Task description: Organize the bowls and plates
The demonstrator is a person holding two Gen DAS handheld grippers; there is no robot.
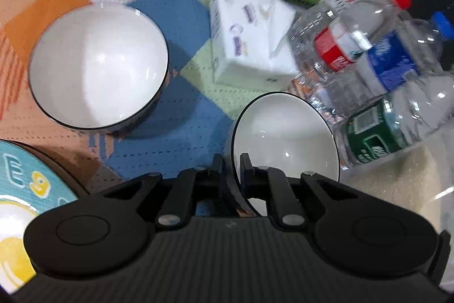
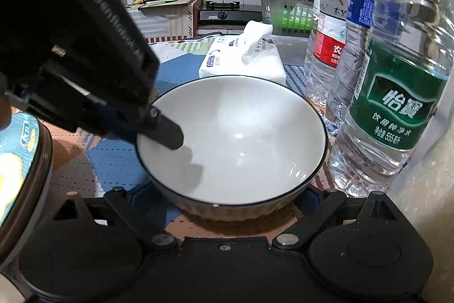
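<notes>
My left gripper (image 1: 232, 161) is shut on the rim of a white bowl with a dark rim (image 1: 286, 138), one finger inside and one outside. The same bowl (image 2: 235, 138) fills the right wrist view, resting on the patterned mat, with the left gripper's finger (image 2: 167, 132) over its left rim. A second white bowl (image 1: 99, 67) sits on the mat to the upper left in the left wrist view. My right gripper is open wide, its arms spread on both sides below the bowl; its fingertips are out of view.
Several water bottles (image 2: 391, 93) stand close to the right of the held bowl. A tissue pack (image 1: 249, 36) lies behind it. A plate with a cartoon pattern (image 1: 17, 198) sits at the left. A green basket (image 2: 286, 13) stands further back.
</notes>
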